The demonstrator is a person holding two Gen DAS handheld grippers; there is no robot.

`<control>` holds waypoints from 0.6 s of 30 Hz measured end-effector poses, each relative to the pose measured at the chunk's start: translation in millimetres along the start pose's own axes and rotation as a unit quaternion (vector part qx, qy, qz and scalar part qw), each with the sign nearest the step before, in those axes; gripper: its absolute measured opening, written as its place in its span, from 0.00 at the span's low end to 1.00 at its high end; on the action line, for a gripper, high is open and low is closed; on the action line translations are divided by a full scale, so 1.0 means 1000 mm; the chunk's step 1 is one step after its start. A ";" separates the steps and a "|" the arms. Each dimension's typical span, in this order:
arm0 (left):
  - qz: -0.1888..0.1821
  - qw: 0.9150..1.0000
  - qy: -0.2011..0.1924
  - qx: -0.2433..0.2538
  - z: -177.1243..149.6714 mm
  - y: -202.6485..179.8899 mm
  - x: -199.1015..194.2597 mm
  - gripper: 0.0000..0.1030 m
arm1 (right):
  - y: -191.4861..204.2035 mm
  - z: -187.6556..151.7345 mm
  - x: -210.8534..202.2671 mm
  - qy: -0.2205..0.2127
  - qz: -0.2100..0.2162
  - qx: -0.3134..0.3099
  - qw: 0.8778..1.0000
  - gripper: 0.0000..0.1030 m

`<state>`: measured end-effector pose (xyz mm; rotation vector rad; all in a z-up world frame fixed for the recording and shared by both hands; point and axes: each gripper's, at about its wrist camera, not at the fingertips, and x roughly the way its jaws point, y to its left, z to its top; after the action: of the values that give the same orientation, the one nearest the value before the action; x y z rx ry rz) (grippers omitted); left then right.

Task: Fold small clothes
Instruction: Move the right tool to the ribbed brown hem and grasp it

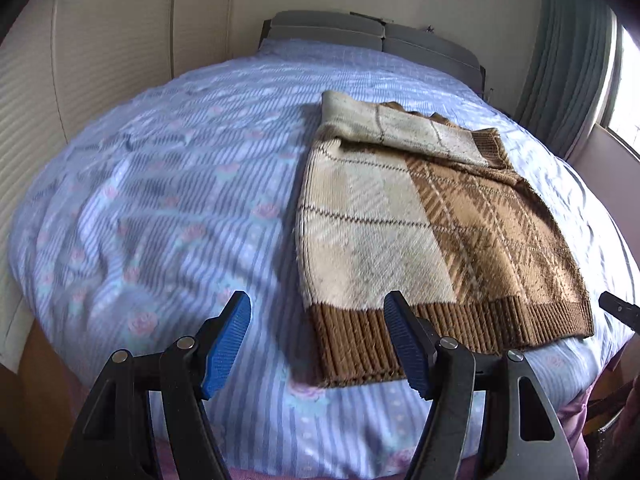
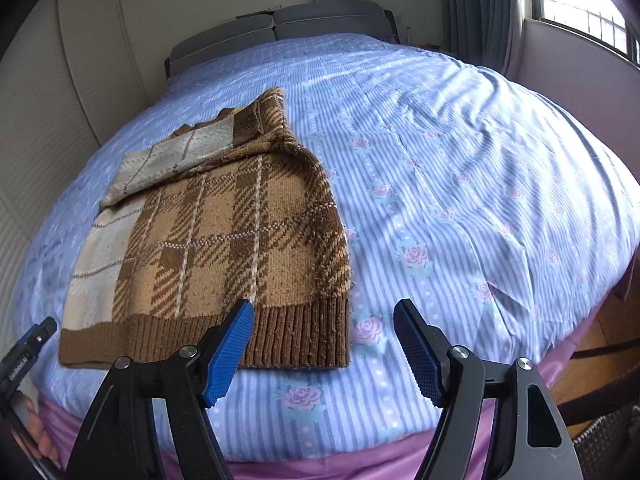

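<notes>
Sweater (image 1: 420, 232) lies flat on the bed, long axis running from the foot edge near me toward the headboard (image 1: 372, 36). Ribbed hem (image 1: 460, 328) points at me, shoulder end points away. One sleeve (image 1: 408, 132) is folded crosswise over the upper body, at right angles to the long axis.

It sits near the foot of the bed, right of centre in my left wrist view, left of centre in the right wrist view (image 2: 216, 240).

Surface: blue striped bedsheet (image 1: 168, 200) with pink roses, wrinkled, more so on the window side. Purple fabric (image 2: 360, 460) shows under its near edge. Grey padded headboard at the far end, cream panelled wall (image 1: 80, 60) on one side, grey-green curtain (image 1: 568, 60) and window (image 2: 580, 4) on the other.

Sweater look: knit plaid, one vertical half cream, the other tan and dark brown, dark brown ribbing at hem and cuff. Slightly fuzzy edges.

Left gripper (image 1: 316, 340): jaws wide, nothing between the blue pads, hovering over the hem's left corner. Right gripper (image 2: 324, 348): jaws wide, nothing gripped, over the hem's right corner. Neither pad visibly touches the knit.
</notes>
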<state>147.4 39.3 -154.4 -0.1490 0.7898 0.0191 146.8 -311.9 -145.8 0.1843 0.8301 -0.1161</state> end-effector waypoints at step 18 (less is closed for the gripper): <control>-0.055 0.996 0.056 -0.035 -0.017 0.006 0.023 0.38 | -0.003 -0.012 0.029 0.065 0.013 0.019 0.998 0.52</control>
<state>151.0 42.4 -183.3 -0.2616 0.8925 -0.0660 156.9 -313.7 -175.3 0.2400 0.9545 -0.0971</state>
